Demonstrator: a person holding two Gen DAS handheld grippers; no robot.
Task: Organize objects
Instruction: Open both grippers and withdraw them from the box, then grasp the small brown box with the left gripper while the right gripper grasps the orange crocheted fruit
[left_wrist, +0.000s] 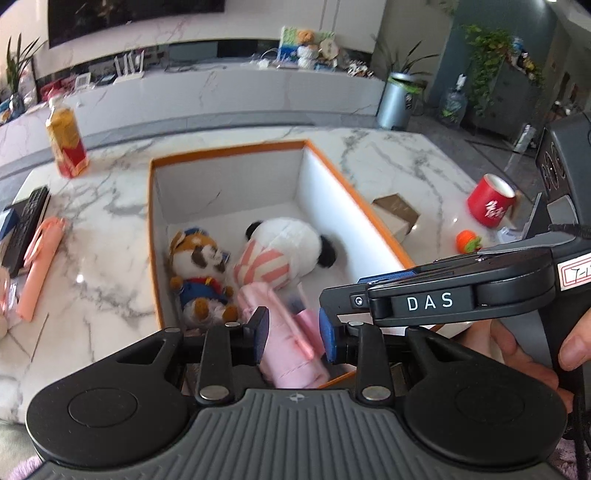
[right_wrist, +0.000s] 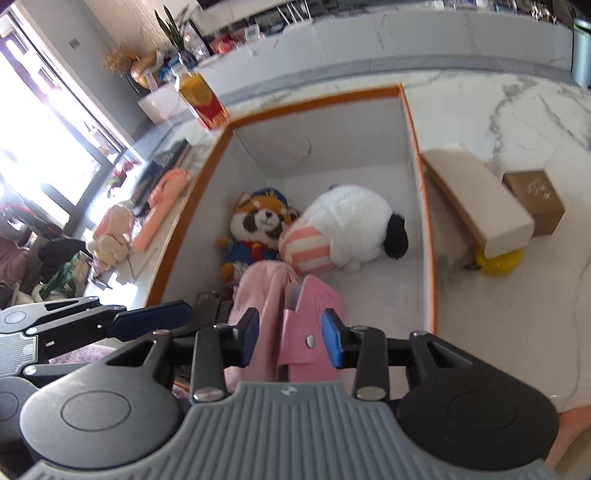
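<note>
An orange-rimmed white box (left_wrist: 229, 153) (right_wrist: 314, 96) stands on the marble table. Inside lie a red panda plush (left_wrist: 201, 273) (right_wrist: 258, 229), a white panda plush (left_wrist: 291, 243) (right_wrist: 351, 221) and a pink case (left_wrist: 291, 350) (right_wrist: 314, 314) at the near end. My left gripper (left_wrist: 293, 332) is over the box's near end with its blue pads either side of the pink case, a gap on each side. My right gripper (right_wrist: 290, 338) is likewise astride the pink case, pads apart. The right gripper shows in the left wrist view (left_wrist: 443, 299).
A yellow-red bottle (left_wrist: 66, 144) (right_wrist: 201, 99) stands beyond the box's far left corner. A peach folded umbrella (left_wrist: 38, 266) and a remote (left_wrist: 26, 225) lie left. A red cup (left_wrist: 491, 205), orange toy (left_wrist: 468, 242), beige box (right_wrist: 476, 199), brown carton (right_wrist: 535, 201) and yellow object (right_wrist: 498, 262) lie right.
</note>
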